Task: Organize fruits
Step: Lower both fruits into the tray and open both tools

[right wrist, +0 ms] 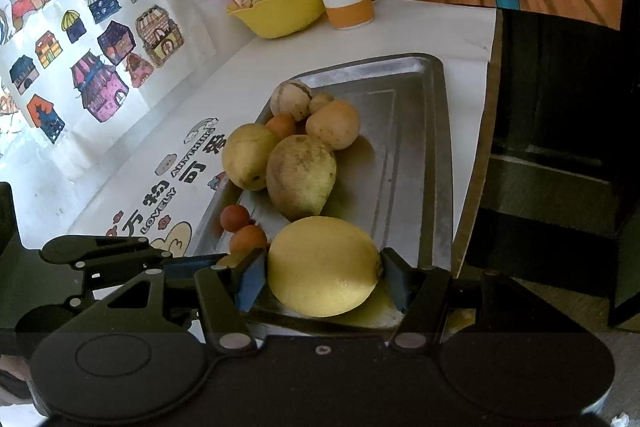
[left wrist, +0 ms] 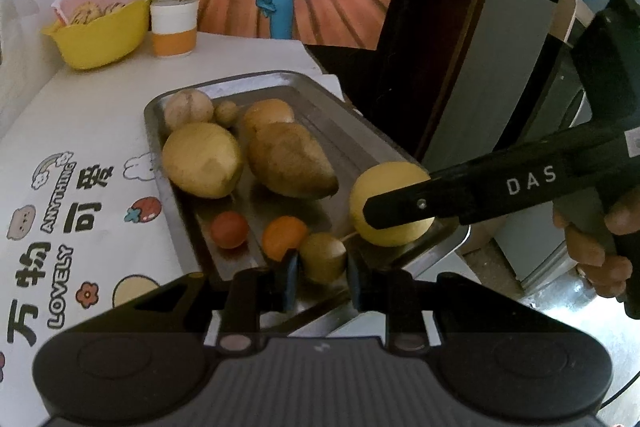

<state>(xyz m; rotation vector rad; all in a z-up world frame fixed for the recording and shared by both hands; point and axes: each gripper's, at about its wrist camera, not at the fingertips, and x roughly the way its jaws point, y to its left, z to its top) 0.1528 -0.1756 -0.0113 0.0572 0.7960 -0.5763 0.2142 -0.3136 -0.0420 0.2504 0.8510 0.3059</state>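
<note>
1. The metal tray [left wrist: 372,139] is lying on the white table [left wrist: 92,115] and is serving as the landmark here; it is holding all the fruit in view.
2. The right gripper [right wrist: 324,277] is closing its two blue-padded fingers [right wrist: 250,279] against both sides of a yellow lemon [right wrist: 322,265], which is sitting at the tray's near end, by the corner closest to the table edge.
3. In the left wrist view that same lemon is showing at the tray's near right corner, with a black finger marked DAS lying across it.
4. The left gripper [left wrist: 320,277] is holding its fingers [left wrist: 289,279] partly open around a small green-brown fruit [left wrist: 323,255] at the tray's near rim; whether the pads are actually touching it, I cannot tell.
5. An orange fruit [left wrist: 284,235] is lying just beside that small fruit, and a red one [left wrist: 229,229] is lying a little further along the tray's near left side.
6. A large brownish mango [left wrist: 290,161] is resting in the tray's middle, with a round yellow-green fruit [left wrist: 203,159] touching its left side.
7. Three paler round fruits are sitting behind them, toward the tray's far left corner.
8. Beyond the tray's far end, a yellow bowl [left wrist: 100,39] and a white-and-orange cup [left wrist: 174,25] are standing near each other.
</note>
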